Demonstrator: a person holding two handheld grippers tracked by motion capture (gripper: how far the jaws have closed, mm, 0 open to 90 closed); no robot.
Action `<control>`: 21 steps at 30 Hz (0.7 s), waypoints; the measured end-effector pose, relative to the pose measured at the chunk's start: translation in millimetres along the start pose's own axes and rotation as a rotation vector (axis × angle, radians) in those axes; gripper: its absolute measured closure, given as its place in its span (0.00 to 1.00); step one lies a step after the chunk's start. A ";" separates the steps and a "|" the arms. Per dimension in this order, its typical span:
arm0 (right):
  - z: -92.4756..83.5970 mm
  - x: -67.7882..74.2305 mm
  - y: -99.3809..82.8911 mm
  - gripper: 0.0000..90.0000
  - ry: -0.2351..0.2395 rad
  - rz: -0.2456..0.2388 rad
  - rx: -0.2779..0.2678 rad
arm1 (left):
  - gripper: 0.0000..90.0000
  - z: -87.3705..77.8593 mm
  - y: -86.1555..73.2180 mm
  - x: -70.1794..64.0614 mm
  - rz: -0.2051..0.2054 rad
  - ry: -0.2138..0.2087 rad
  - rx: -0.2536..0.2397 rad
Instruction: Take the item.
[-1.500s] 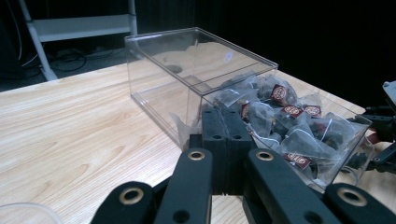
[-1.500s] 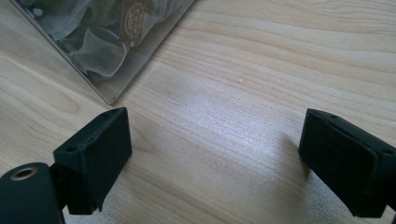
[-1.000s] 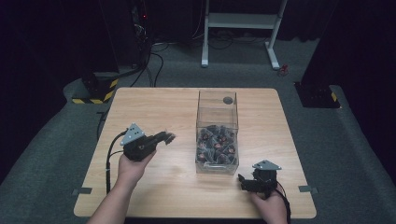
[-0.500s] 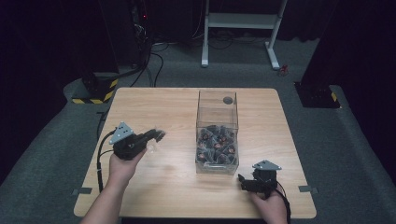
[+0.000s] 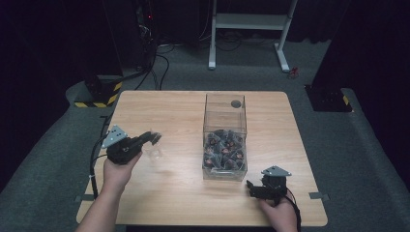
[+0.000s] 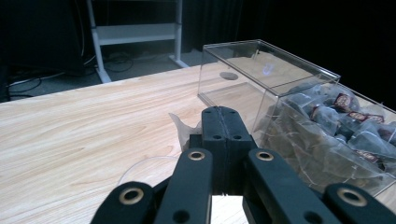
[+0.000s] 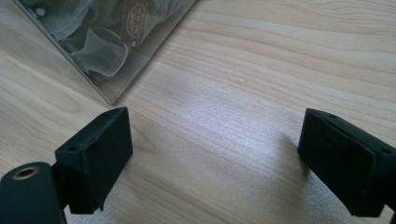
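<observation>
**Two grippers at the table, one pinching a clear packet**

Two risks stood out, as a judgement only: the thin packet [image 6: 183, 127] could slip from the left gripper [image 6: 223, 140], since just a corner of film seemed caught between the jaws; and a careless swing toward the clear box [image 5: 225, 137] could knock its wall, since the box stood near the gripper's tip.

The left gripper's jaws were pressed together with no gap between them in the left gripper view; a wisp of transparent film stuck out just beyond them, so they appeared to be gripping it, though how firmly I cannot tell; in the high view the left gripper [image 5: 153, 139] sat over the wooden table [image 5: 164, 106], left of the box.

The right gripper [image 7: 215, 158] had its jaws spread wide with bare wood between them, holding nothing; it rested near the box's front corner [image 7: 109, 95]; many wrapped packets [image 5: 223, 150] filled the box's near half.
</observation>
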State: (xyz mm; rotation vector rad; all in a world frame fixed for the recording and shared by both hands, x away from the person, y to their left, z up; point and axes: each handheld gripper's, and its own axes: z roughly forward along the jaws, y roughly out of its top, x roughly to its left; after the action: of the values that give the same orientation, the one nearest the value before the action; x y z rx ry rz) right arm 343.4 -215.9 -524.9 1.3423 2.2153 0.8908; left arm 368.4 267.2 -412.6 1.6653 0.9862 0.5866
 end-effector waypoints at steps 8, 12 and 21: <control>0.0 0.0 0.0 0.11 -0.001 -0.001 0.000 | 1.00 -4.7 -2.6 9.1 -0.006 0.025 0.005; 0.0 0.0 0.0 0.11 -0.001 -0.001 0.000 | 1.00 -5.6 -4.0 12.4 -0.014 0.034 0.006; 0.0 0.0 0.0 0.11 -0.001 -0.001 -0.001 | 1.00 -5.7 -6.7 16.5 -0.018 0.044 0.016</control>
State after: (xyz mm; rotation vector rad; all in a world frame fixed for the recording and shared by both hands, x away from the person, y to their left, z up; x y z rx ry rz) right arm 343.5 -215.9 -524.9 1.3404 2.2150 0.8902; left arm 370.7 284.8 -418.6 1.6620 1.0388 0.6076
